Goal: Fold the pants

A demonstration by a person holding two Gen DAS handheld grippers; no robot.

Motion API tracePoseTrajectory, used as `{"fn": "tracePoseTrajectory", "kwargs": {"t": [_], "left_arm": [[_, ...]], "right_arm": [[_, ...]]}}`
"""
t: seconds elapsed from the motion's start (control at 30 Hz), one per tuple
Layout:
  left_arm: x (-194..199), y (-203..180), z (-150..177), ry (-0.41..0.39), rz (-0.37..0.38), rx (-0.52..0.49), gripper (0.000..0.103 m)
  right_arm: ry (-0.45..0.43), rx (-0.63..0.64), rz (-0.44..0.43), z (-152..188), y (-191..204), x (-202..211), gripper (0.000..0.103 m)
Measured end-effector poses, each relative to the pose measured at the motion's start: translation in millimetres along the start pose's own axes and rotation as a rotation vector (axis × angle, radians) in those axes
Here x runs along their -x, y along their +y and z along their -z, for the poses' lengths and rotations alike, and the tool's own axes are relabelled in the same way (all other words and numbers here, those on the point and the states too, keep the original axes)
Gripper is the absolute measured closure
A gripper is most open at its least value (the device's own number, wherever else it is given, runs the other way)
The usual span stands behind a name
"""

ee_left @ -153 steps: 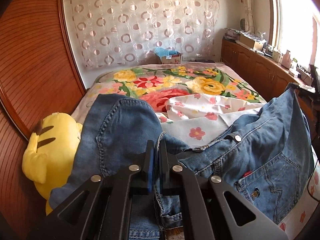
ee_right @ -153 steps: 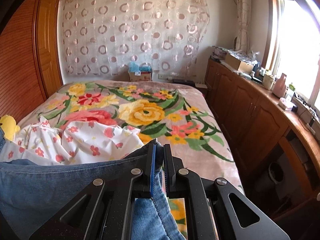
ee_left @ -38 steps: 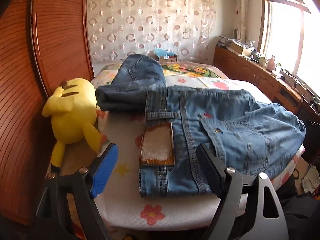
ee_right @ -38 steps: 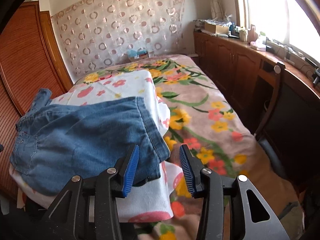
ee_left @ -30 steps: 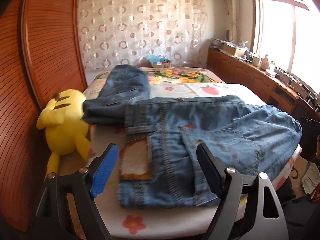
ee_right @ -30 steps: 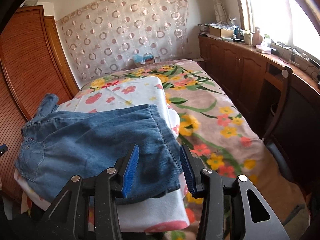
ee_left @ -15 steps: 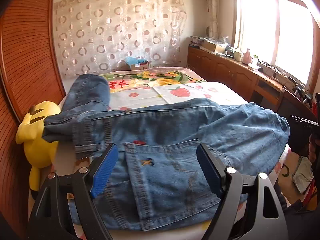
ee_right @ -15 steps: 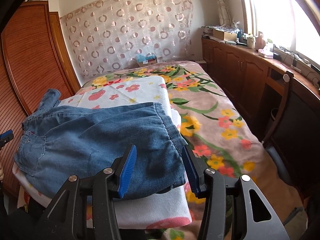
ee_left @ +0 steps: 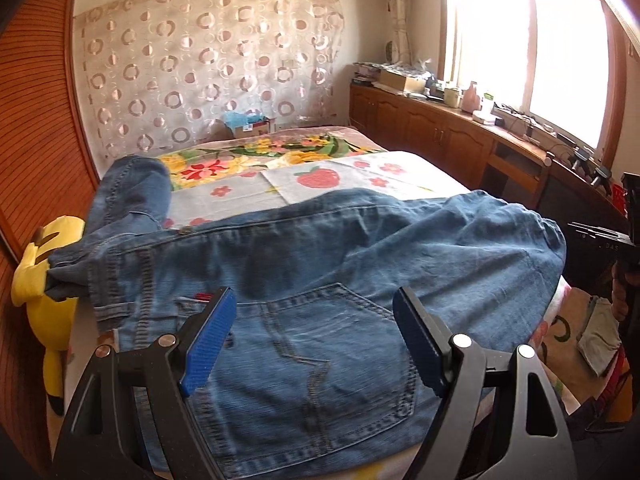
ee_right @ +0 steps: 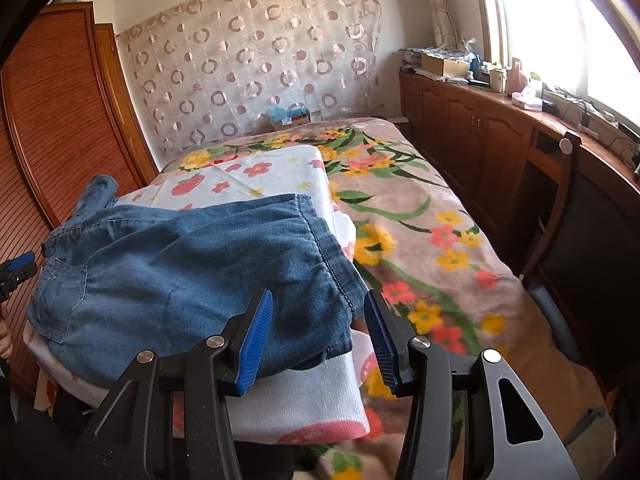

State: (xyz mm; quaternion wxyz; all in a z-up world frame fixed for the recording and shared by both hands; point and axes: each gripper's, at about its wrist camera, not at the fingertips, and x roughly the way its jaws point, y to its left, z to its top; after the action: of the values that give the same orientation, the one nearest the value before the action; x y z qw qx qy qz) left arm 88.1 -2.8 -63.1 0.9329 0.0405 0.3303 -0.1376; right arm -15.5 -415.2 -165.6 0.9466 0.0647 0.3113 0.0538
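Pants (ee_left: 320, 280) are laid across the near end of the bed (ee_right: 420, 220), on a white strawberry-print towel (ee_right: 280, 172); they appear folded over once already, waistband end toward the yellow plush toy (ee_left: 36, 280), back pocket (ee_left: 320, 344) facing up; one leg (ee_left: 128, 188) is left trailing toward the wooden wardrobe (ee_left: 36, 120).

Left gripper (ee_left: 316, 336) is held wide, empty, over the back pocket; nothing is gripped. Right gripper (ee_right: 318, 338) is also spread, empty, at the opposite end, with the near corner of the denim between its pads (ee_right: 256, 340) but not pinched.

Step judged in hand: regrasp between folds; next fold is not yet begun. Next move is judged to call for both ends to be pinched through all layers at the near edge, then carried over evenly so layers are not dragged apart; the stray leg probably needs tucking first.

Hard to make out: layer count under the top denim is hidden; hems are not clearly separated at the right end; the near edge of the pants is cut off behind both gripper bodies; lower denim in the left view is motion-blurred; whether the towel would be caught in a pinch cannot be told.
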Motion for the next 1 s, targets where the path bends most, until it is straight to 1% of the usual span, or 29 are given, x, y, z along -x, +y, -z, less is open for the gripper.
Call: {"fn": "tracePoseTrajectory", "kwargs": {"t": [0.17, 0.4, 0.43, 0.47, 0.5, 0.53, 0.57, 0.63, 0.7, 0.83, 0.9, 1.0], "left_arm": [[-12.3, -12.8, 3.9, 0.031, 0.035, -0.004, 0.022], [-27.2, -28.9, 7.6, 0.064, 0.072, -0.019, 0.022], [-28.1, -31.2, 8.3, 0.066, 0.076, -0.022, 0.022], [-28.6, -33.0, 9.0, 0.068, 0.079, -0.024, 0.022], [-29.1, -34.2, 9.4, 0.070, 0.080, -0.026, 0.022], [-28.9, -34.9, 9.7, 0.071, 0.079, -0.027, 0.022], [-27.9, -34.9, 10.3, 0.069, 0.078, -0.025, 0.022], [-25.2, -32.3, 10.6, 0.064, 0.076, -0.017, 0.022], [-23.0, -28.6, 10.6, 0.057, 0.075, -0.007, 0.022], [-18.0, -17.6, 9.4, 0.043, 0.065, 0.019, 0.022], [-15.4, -11.5, 9.5, 0.037, 0.058, 0.029, 0.022], [-10.8, -2.2, 11.2, 0.030, 0.045, 0.046, 0.022]], "right_arm": [[0.022, -0.005, 0.000, 1.8, -0.7, -2.4, 0.054], [0.052, -0.043, -0.003, -7.6, -7.7, -13.3, 0.054], [0.055, -0.046, -0.004, -8.9, -7.5, -15.2, 0.060], [0.056, -0.045, -0.005, -10.5, -6.5, -16.4, 0.075], [0.056, -0.043, -0.015, -12.5, -4.8, -16.7, 0.080], [0.049, -0.040, -0.025, -15.1, -3.1, -15.4, 0.090], [0.036, -0.029, -0.036, -18.1, 1.4, -13.5, 0.097], [0.010, 0.001, -0.043, -25.0, 11.4, -8.9, 0.098], [-0.011, 0.030, -0.070, -34.5, 24.5, -5.2, 0.098], [-0.047, 0.132, -0.136, -60.4, 67.4, -0.9, 0.098], [-0.058, 0.181, -0.186, -71.8, 93.1, -0.6, 0.098], [-0.065, 0.253, -0.290, -85.7, 136.7, -1.0, 0.098]]}}
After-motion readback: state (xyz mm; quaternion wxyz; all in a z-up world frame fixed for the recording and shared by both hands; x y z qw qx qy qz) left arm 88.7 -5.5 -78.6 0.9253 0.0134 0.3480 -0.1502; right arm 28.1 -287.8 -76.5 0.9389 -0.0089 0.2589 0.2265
